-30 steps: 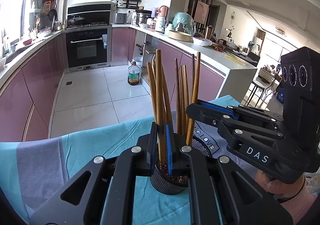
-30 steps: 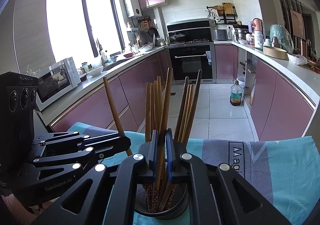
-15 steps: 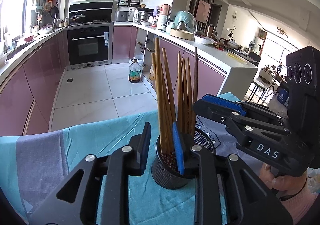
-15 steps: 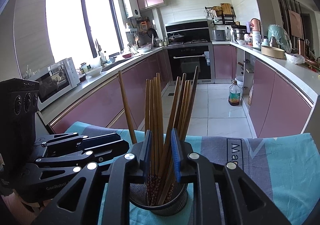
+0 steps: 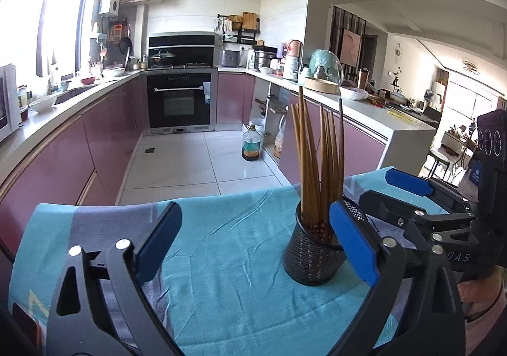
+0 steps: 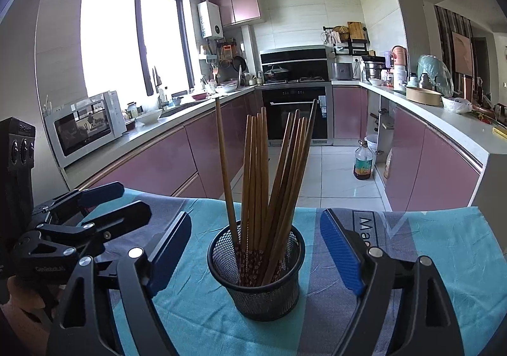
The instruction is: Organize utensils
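Right wrist view: black wire-mesh holder (image 6: 256, 276) stands upright at centre on teal-and-grey cloth (image 6: 443, 248), between the fingers of the right gripper (image 6: 255, 256), whose jaws are spread wide and grip nothing. Brown wooden chopsticks (image 6: 263, 184) fill the holder, fanned outward, lower ends patterned dark red; one leans toward 11 o'clock apart from the bundle. Left gripper (image 6: 122, 202) sits at 9 o'clock, jaws parted, empty. Left wrist view: left gripper (image 5: 255, 232) wide open, empty; holder (image 5: 313, 256) at 3 o'clock, beside its right-hand finger (image 5: 353, 242).
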Available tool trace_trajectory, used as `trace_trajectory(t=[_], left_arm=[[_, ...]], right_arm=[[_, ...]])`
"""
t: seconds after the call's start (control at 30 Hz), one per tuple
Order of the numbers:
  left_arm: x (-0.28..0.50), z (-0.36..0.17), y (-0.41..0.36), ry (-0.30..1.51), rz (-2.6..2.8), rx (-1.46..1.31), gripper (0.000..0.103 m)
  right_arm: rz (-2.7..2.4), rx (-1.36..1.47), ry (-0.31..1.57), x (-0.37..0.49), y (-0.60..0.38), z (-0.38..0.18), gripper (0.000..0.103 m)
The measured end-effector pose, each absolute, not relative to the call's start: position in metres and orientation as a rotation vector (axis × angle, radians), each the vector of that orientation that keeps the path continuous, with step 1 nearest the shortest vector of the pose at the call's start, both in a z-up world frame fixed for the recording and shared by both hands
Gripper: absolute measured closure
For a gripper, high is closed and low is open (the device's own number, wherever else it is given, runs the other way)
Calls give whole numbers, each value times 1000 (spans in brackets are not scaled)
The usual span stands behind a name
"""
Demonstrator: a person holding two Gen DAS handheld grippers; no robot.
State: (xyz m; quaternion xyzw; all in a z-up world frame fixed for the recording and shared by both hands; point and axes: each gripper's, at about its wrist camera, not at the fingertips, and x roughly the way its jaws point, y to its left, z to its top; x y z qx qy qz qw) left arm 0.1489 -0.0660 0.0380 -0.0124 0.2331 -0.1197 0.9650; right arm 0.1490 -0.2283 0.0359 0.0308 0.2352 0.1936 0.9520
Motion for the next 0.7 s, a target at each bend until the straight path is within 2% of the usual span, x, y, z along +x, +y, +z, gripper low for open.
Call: trace_trajectory(t=[0.23,0.7], left_arm=[[112,35,-59,409,-182,11,6],[47,38,-40,301,-103,-15,6]], right_arm=[[387,68,419,122,-224,30,7],[362,14,321,74,-211,25,7]])
